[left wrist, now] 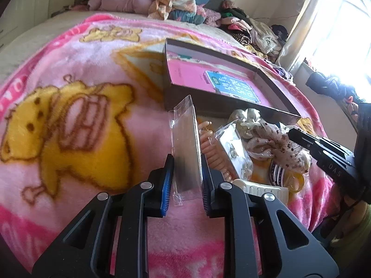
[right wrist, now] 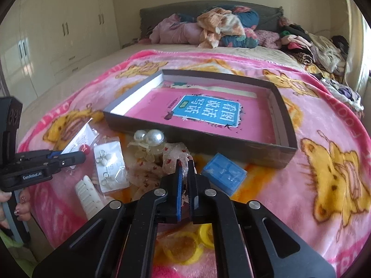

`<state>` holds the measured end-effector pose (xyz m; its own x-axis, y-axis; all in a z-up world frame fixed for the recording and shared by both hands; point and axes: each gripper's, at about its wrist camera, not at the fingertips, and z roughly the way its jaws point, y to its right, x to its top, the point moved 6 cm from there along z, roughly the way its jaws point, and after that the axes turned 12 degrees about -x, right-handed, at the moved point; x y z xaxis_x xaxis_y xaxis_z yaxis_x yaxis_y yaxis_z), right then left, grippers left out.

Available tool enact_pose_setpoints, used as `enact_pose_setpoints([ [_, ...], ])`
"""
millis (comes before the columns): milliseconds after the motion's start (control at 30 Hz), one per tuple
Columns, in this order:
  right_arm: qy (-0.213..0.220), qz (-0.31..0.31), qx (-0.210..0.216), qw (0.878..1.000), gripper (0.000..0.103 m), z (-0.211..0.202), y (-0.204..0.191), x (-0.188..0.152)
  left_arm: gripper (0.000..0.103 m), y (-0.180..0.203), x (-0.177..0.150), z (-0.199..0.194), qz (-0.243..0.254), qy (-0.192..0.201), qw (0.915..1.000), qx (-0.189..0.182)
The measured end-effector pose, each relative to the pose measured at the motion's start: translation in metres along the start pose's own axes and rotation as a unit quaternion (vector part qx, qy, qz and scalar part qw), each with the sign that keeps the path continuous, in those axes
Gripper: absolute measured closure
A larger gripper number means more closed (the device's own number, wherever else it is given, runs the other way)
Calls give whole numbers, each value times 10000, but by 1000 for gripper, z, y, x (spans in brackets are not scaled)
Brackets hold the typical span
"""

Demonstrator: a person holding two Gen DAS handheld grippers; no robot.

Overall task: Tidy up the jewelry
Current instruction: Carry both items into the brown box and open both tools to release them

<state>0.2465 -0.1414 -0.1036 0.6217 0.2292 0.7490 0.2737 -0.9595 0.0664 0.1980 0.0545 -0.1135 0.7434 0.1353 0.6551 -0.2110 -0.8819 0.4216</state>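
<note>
My left gripper (left wrist: 186, 162) is shut on a clear plastic packet (left wrist: 185, 143) and holds it upright above the pink blanket; it also shows in the right wrist view (right wrist: 76, 156). My right gripper (right wrist: 184, 164) is shut on a sheer dotted scrunchie (right wrist: 172, 157), also seen in the left wrist view (left wrist: 276, 143). A shallow dark box (right wrist: 231, 143) with a pink book (right wrist: 204, 111) inside lies beyond. An earring card (right wrist: 111, 166), pearl hair tie (right wrist: 148, 139), blue case (right wrist: 223, 173), white comb (right wrist: 88, 197) and yellow rings (right wrist: 185, 243) lie in front of the box.
A pink cartoon blanket (right wrist: 324, 162) covers the bed. Piled clothes (right wrist: 220, 27) sit at the headboard and along the right side. Cream wardrobes (right wrist: 58, 34) stand to the left. A bright window (left wrist: 336, 34) is at the right. A coiled peach hair tie (left wrist: 211, 148) lies beside the earring card.
</note>
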Motion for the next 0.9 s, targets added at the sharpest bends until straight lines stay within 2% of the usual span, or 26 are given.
enact_pose_setpoints([
  [133, 181, 190, 15, 9997, 99, -13, 9, 3, 88, 7, 3, -9, 169, 72, 9998, 0],
  [433, 580, 431, -232, 9971, 99, -42, 36, 12, 88, 38, 24, -7, 651, 212, 9976, -110],
  [600, 705, 613, -343, 9950, 99, -46, 55, 20, 88, 51, 40, 3, 907, 252, 9955, -131],
  [900, 750, 760, -618, 9924, 99, -37, 82, 35, 88, 62, 65, 28, 1062, 197, 9941, -137],
])
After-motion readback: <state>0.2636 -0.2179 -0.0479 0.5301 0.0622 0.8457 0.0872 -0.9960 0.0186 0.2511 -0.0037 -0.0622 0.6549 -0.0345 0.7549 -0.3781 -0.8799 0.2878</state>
